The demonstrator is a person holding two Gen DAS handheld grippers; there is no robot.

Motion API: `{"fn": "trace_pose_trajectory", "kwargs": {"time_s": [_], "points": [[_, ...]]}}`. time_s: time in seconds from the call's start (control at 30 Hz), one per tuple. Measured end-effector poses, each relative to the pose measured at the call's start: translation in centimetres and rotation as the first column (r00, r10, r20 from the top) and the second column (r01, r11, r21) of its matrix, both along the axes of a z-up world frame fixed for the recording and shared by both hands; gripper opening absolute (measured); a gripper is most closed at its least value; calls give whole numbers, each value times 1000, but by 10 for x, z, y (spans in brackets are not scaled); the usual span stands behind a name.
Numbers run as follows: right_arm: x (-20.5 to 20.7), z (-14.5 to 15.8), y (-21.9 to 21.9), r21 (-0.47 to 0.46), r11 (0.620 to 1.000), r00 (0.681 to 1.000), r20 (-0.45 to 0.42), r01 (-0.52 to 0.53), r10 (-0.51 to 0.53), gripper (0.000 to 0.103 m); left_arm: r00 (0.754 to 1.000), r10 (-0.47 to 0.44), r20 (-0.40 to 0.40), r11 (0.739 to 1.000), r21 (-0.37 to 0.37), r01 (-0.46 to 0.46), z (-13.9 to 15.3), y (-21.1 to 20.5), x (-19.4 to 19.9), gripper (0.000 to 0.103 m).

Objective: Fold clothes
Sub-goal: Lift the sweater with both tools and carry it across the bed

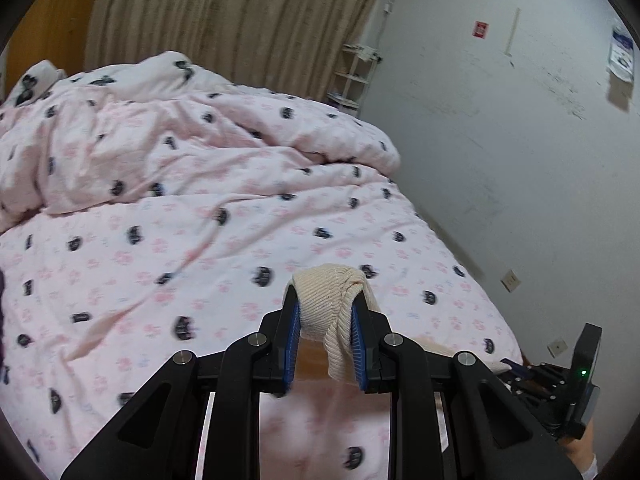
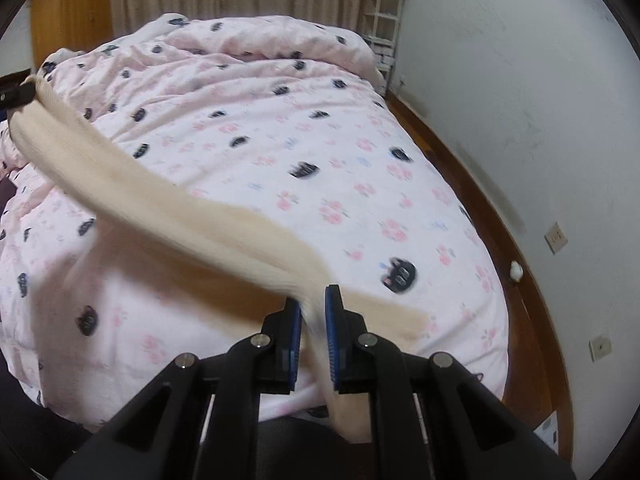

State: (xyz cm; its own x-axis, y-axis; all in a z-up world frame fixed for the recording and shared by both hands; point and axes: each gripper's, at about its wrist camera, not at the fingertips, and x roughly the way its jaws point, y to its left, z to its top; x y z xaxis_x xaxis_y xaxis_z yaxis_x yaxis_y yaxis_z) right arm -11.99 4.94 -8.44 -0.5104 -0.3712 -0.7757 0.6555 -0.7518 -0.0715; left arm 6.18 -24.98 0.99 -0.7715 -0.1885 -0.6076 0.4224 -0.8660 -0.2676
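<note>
No legible text anywhere

Our right gripper [image 2: 312, 304] pinches the cream knit garment [image 2: 160, 204], stretched toward ten o'clock over the pink bed [image 2: 320, 140].

Surroundings logged: bedroom, bed against the right-hand wall.

I see a rumpled pink quilt [image 1: 192, 184] with dark and floral print covering the bed up to its far edge; beige curtain [image 1: 240, 16] beyond; white shelf rack [image 2: 382, 28] in the far right corner; wall sockets [image 2: 556, 237] low on the white wall [image 1: 500, 128]; wooden bed frame [image 2: 480, 208] along the right edge.
</note>
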Motion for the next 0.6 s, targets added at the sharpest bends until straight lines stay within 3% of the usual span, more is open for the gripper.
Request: {"fn": "trace_pose_trajectory", "kwargs": {"time_s": [0.27,0.6], "points": [[38,22,-68,-29,989,989,-6,-147,147,11,988,153,2,988,8,-153,25,-56,90,20],[85,40,-147,-68,954,957,-5,-291,292,11,957,286,47,958,16,-287,20,-99,182,20]]}}
